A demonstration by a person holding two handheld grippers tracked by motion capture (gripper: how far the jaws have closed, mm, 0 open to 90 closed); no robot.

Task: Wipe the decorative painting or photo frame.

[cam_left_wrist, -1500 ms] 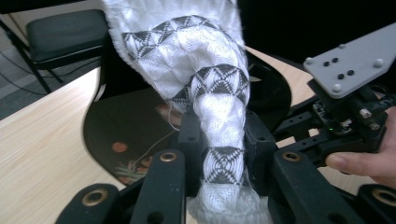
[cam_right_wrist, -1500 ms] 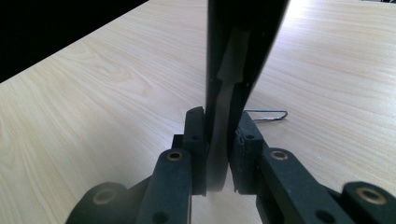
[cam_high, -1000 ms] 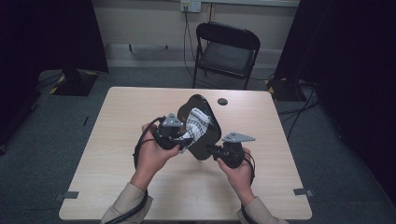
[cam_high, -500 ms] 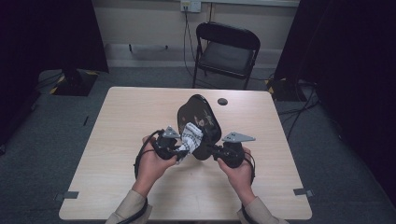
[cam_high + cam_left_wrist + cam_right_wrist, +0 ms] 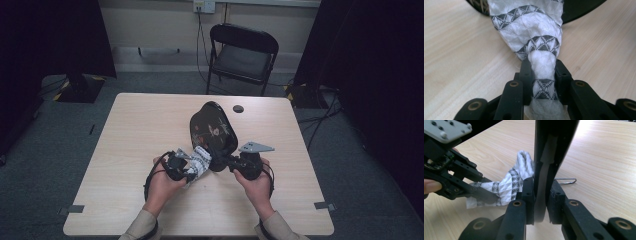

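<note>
While the left gripper (image 5: 541, 75) clamps the cloth (image 5: 534, 37), the right gripper (image 5: 540, 195) pinches the half-hidden tray (image 5: 212, 127).

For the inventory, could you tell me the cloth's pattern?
White cloth with grey triangle-patterned bands, clearest in the left gripper view.

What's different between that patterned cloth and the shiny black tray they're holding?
The cloth is soft, white with grey triangle bands, and bunched up; the tray is rigid, glossy black with a painted motif. The cloth hangs low near the table; the tray stands tilted on edge. Shared: each is clamped, the cloth by the left gripper, the tray by the right gripper.
</note>
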